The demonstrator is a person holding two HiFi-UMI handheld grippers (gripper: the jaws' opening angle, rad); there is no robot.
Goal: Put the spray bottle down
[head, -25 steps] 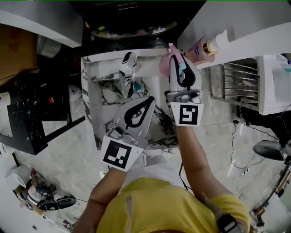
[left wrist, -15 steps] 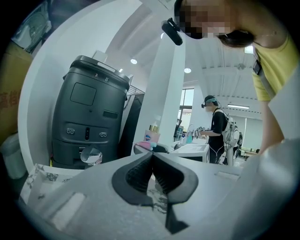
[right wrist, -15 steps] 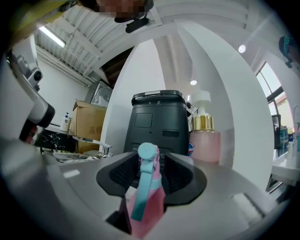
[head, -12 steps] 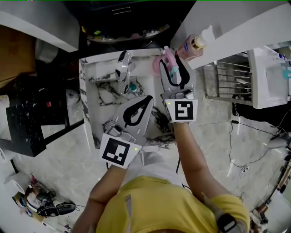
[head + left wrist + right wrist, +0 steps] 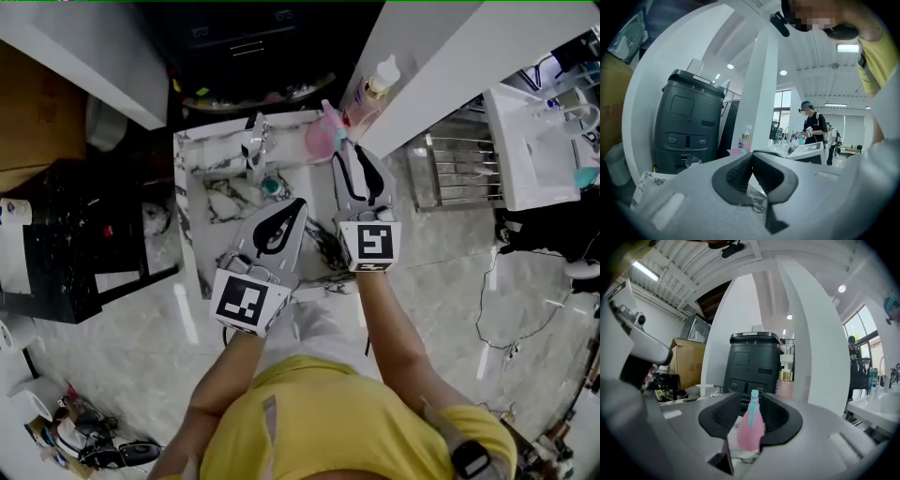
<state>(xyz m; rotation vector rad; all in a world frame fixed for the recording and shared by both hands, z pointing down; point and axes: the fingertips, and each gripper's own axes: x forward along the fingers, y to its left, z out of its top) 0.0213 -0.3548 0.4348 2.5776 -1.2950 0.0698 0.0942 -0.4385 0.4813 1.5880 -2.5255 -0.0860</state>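
Veined marble tabletop point(image 5: 225, 202), glossy pale floor point(image 5: 450, 281), white pillar point(image 5: 759, 93), ceiling lights point(image 5: 783, 72).

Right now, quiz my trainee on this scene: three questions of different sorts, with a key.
1. True or false: the spray bottle lies on its side.
2. The left gripper has its jaws: A apart, B together, C on the bottle.
3. What does the right gripper hold?
Key: 1 false, it stands upright on the marble table. 2 B. 3 nothing; its jaws have just been closing a little but stand apart, pressing nothing.
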